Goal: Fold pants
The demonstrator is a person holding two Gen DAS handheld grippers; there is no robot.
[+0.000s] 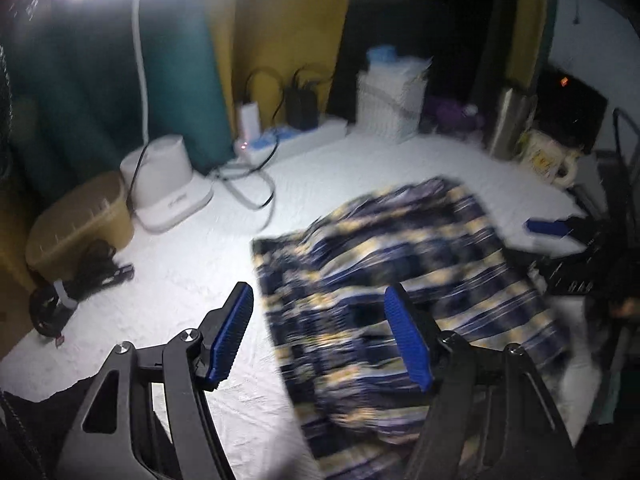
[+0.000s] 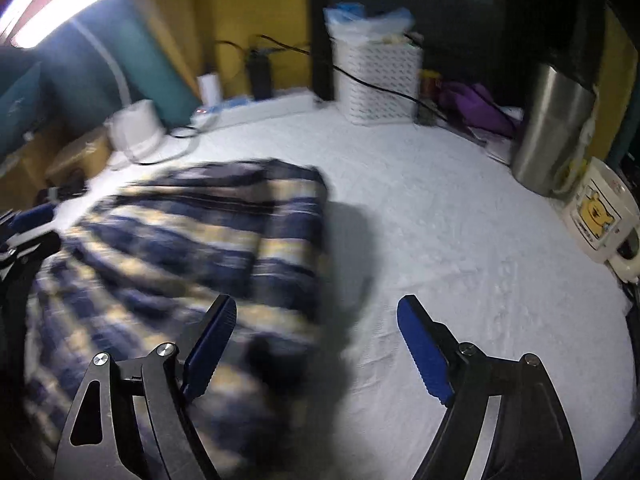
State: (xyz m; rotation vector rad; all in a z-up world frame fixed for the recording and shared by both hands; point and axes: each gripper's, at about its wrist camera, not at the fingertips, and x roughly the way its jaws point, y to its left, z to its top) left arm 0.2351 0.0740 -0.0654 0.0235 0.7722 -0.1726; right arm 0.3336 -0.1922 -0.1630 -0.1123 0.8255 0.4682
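The pants (image 1: pixel 400 280) are navy and yellow plaid, lying bunched and partly folded on a white sheet (image 1: pixel 180 280). They look blurred. My left gripper (image 1: pixel 320 300) is open and empty, above the pants' near left edge. In the right wrist view the pants (image 2: pixel 180 248) fill the left half. My right gripper (image 2: pixel 316 312) is open and empty, over the pants' right edge and the white sheet (image 2: pixel 460 240). The right gripper's blue fingertips (image 1: pixel 548 228) show at the far right of the left wrist view. The left gripper's blue finger (image 2: pixel 32 214) shows at the left edge.
Along the back stand a white appliance (image 1: pixel 168 188), a tan box (image 1: pixel 80 228), a power strip (image 1: pixel 288 138) with cables, a white basket (image 2: pixel 376 80), a steel canister (image 2: pixel 552 128) and a cream kettle (image 2: pixel 600 212). Dark gear (image 1: pixel 72 292) lies at the left.
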